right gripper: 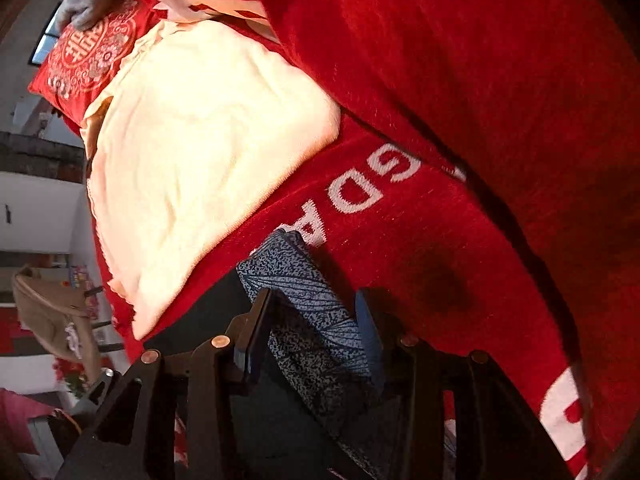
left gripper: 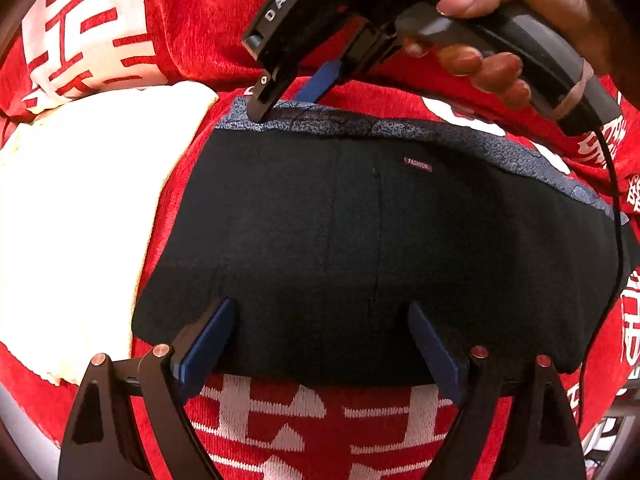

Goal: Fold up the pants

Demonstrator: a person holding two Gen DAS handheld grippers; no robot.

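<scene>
Red blanket (left gripper: 192, 20) bears folded pants (left gripper: 360, 248); cream cloth (left gripper: 80, 208) beside; both grippers spread.

The pants (left gripper: 360, 248) are seen as smooth, matt black cloth, edged by a speckled blue-grey woven band (right gripper: 316, 312) and marked with a small stitched fabric label (left gripper: 418, 164). A fuzzy, towel-like red blanket (left gripper: 208, 20) with white woven characters is spread beneath them, beside a soft cream cloth (right gripper: 208, 152). Both the left claw (left gripper: 320, 340) and the right claw (left gripper: 280, 96) are made of matt black plastic with blue rubbery pads (left gripper: 208, 344) and coppery metal rivets (right gripper: 220, 341).
</scene>
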